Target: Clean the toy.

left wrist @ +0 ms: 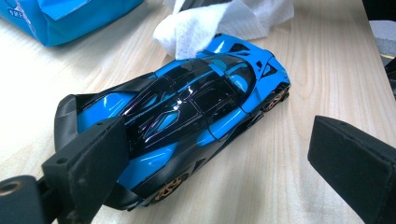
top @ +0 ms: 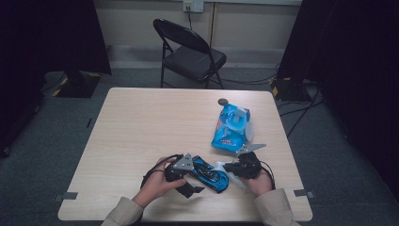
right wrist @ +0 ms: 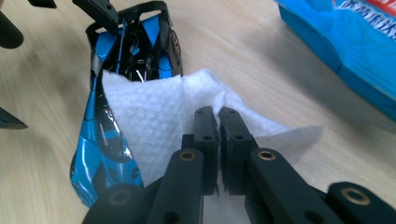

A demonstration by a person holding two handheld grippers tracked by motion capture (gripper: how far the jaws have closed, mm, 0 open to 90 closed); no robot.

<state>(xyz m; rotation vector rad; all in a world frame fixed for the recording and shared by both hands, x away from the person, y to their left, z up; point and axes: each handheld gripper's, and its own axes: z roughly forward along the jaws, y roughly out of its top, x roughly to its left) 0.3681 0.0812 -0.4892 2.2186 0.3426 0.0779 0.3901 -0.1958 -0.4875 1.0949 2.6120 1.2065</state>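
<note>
A blue and black toy sports car (top: pixel 210 173) lies on the table near its front edge. My left gripper (top: pixel 194 181) is open around the car's rear. In the left gripper view one pad (left wrist: pixel 93 158) leans against the rear wing of the car (left wrist: pixel 187 107), while the other pad (left wrist: pixel 355 158) stands well clear of it. My right gripper (top: pixel 235 167) is shut on a white wipe (right wrist: pixel 149 121), which is draped over the front of the car (right wrist: pixel 105 154). The jaws of my right gripper (right wrist: pixel 217 117) are pressed together on the wipe's edge.
A blue pack of wet wipes (top: pixel 230 128) with an open lid lies behind the right hand, and it appears again in the right gripper view (right wrist: pixel 345 42). A small dark round object (top: pixel 222 101) sits near the table's far edge. A black folding chair (top: pixel 190 54) stands beyond the table.
</note>
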